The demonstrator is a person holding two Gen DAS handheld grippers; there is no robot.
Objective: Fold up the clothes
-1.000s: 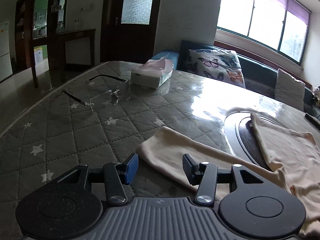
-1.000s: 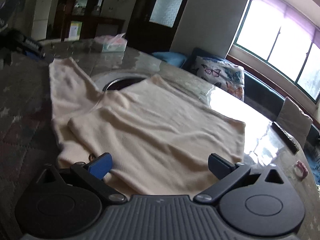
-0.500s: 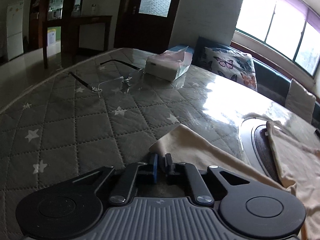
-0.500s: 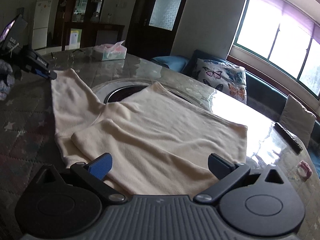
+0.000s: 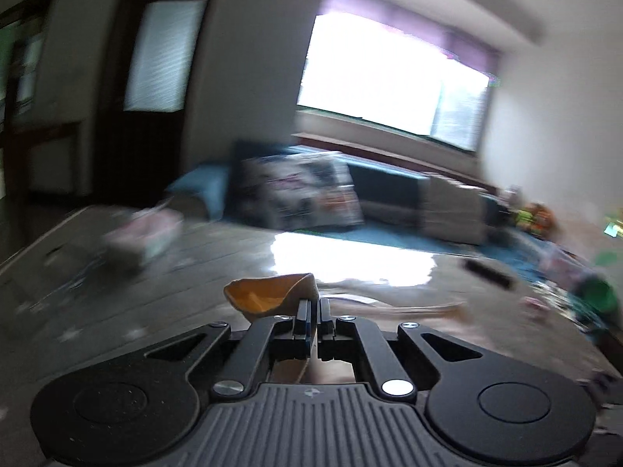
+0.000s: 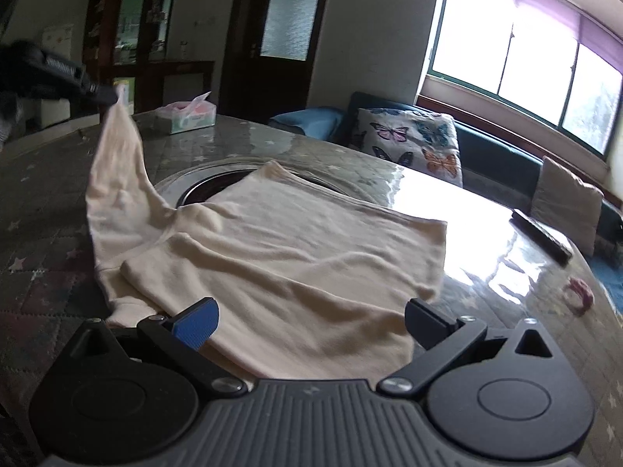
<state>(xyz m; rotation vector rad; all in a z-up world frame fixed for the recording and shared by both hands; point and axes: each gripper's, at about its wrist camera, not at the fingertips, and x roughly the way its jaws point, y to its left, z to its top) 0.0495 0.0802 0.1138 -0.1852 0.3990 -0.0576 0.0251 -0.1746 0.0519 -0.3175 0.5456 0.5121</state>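
A cream long-sleeved top (image 6: 296, 241) lies spread on the quilted table (image 6: 39, 179). Its left sleeve (image 6: 117, 171) is pulled up off the table into a taut peak. My left gripper (image 6: 97, 93) is shut on the sleeve's end at the upper left of the right wrist view. The blurred left wrist view shows the cuff (image 5: 268, 295) bunched just beyond the left gripper (image 5: 313, 307), whose pads are pinched together. Over the top's near hem, my right gripper (image 6: 307, 311) stands open, with cloth below its fingers but nothing pinched.
A tissue box (image 6: 187, 114) stands at the table's far side. A round dark inset (image 6: 202, 186) lies partly under the top. A dark remote (image 6: 541, 235) and a small pink thing (image 6: 580, 297) lie at the right. A sofa with a butterfly cushion (image 6: 412, 144) is behind.
The left gripper closed on the sleeve's end, then rose and swung right, lifting the sleeve off the table. The right gripper stayed open and shifted only a little.
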